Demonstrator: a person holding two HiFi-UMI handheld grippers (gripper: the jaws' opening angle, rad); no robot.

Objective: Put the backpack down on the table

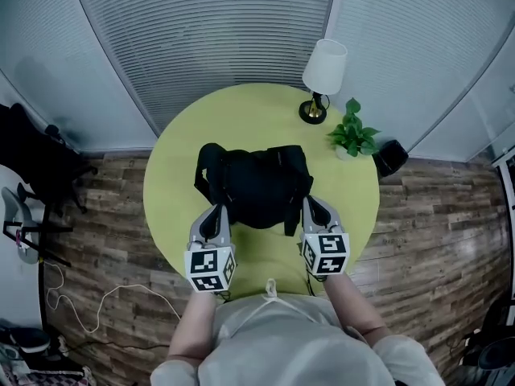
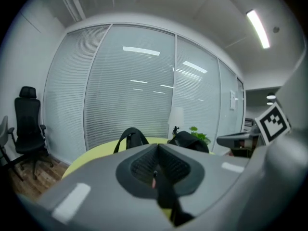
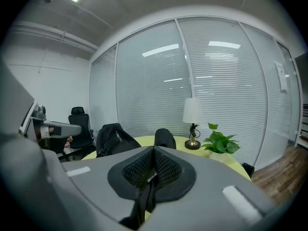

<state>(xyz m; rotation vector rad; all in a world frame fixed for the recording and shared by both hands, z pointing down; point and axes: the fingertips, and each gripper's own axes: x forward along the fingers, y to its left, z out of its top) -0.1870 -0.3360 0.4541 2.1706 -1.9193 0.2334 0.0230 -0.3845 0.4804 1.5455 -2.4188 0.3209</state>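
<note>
Far left first: the left forearm (image 1: 191, 328) comes in from the near edge, carrying the left tongs (image 1: 216, 212) out over the round yellow-green counter (image 1: 265, 111). They point away from the person and dip slightly. In the left gripper view those tongs (image 2: 156, 152) are pinched tight, and a black strap (image 2: 166, 196) is caught between the pads and hangs out below them.

Centre now: the black backpack (image 1: 257, 183) sprawls across the middle of the counter, its near edge right at both sets of tips. Whether that edge is raised off the surface I cannot tell. What is inside the pack does not show.

Over to the right: the right forearm (image 1: 350, 300) mirrors the left, with the right tongs (image 1: 314, 207) just beside the pack's near right corner and angled the same way. The right gripper view shows them (image 3: 153, 153) squeezed together on another black strap (image 3: 142, 201), which trails down from the pads.

Far right of the counter: a white-shaded lamp (image 1: 324, 71) stands upright. Just beside it, a pale pot (image 1: 346, 153) holds a leafy green plant (image 1: 352, 133).
</note>
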